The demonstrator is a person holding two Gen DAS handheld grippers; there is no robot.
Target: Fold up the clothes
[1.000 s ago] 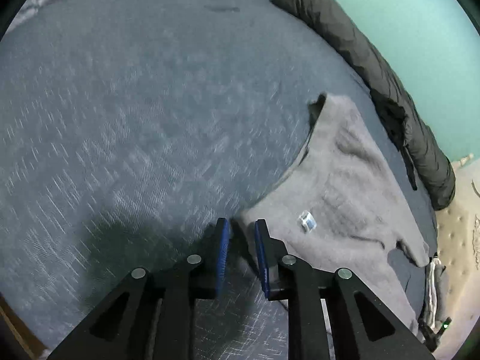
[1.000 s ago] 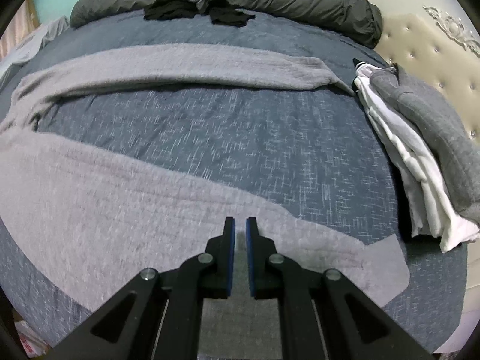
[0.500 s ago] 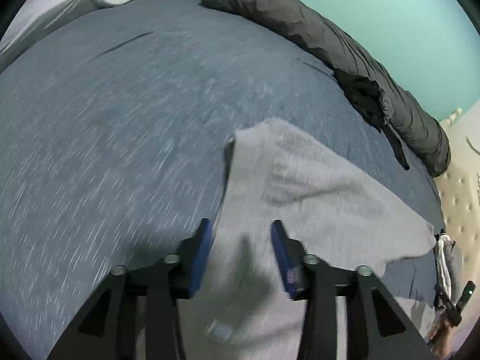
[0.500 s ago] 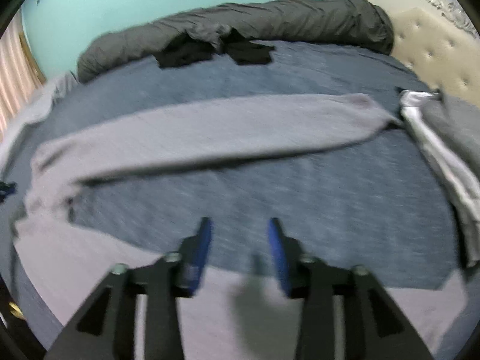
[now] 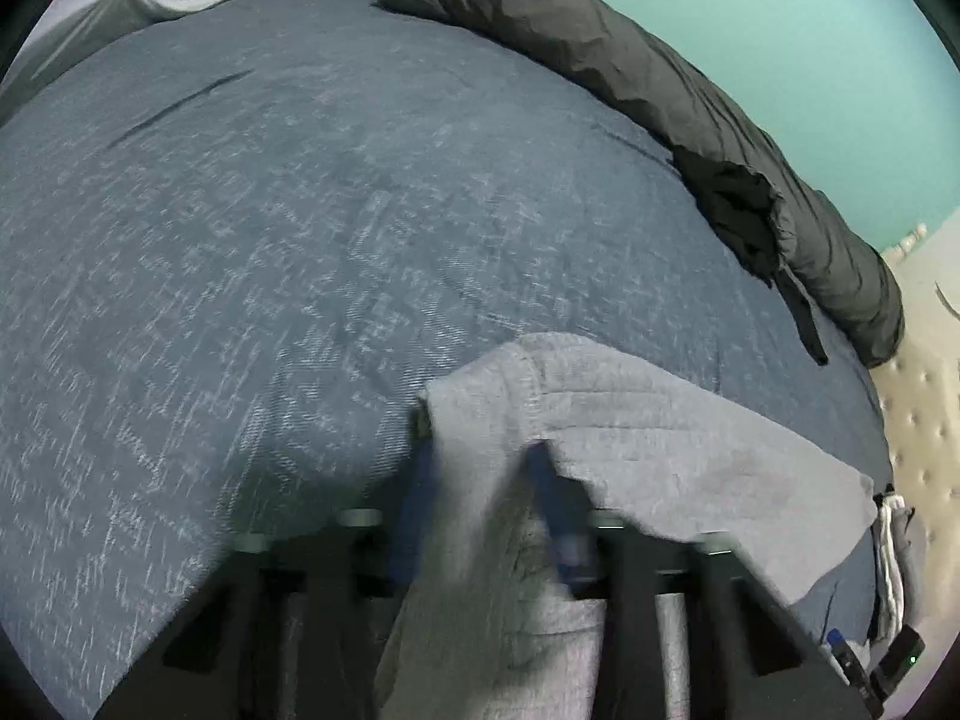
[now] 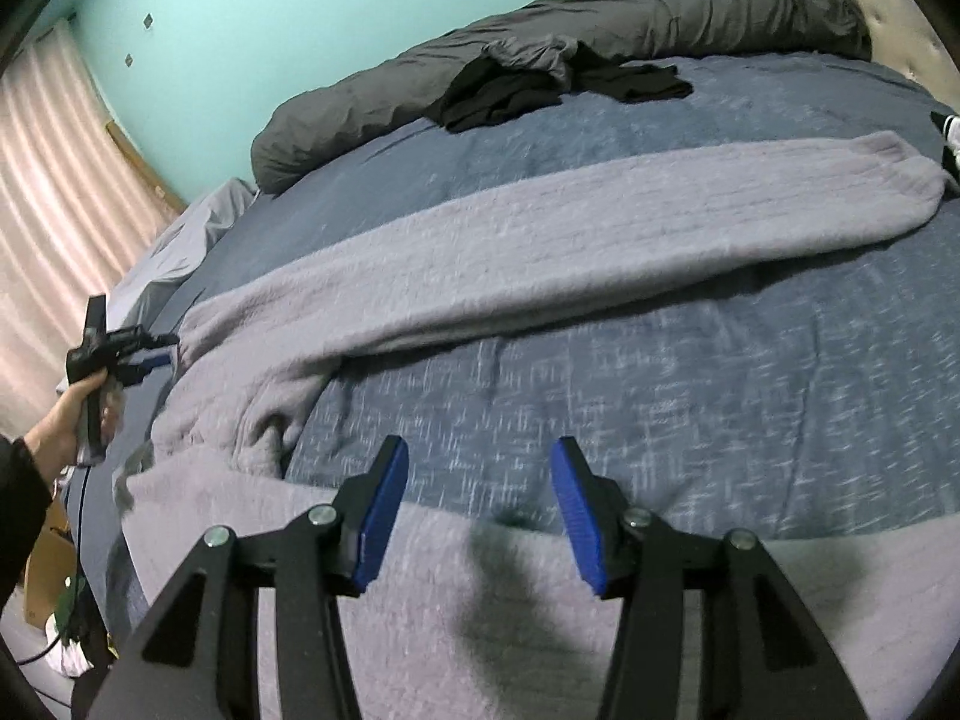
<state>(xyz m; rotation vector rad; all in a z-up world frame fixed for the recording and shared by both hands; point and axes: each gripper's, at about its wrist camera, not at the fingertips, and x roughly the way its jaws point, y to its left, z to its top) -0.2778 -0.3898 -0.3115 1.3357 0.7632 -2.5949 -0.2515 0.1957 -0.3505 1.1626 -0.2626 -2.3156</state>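
Both the left hand-held gripper (image 5: pixel 480 480) and the right hand-held gripper (image 6: pixel 477 498) are hovering with jaws spread, released, over the grey sweater (image 6: pixel 540 252), which is lying spread across the blue bed (image 6: pixel 750 384) toward its near edge.

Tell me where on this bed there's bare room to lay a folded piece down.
The widest bare patch is the blue bedspread between the grey sweater and the rolled dark duvet. A narrower strip lies between the sweater's sleeve and its body. It is crowded by the black clothes and the stack near the headboard.
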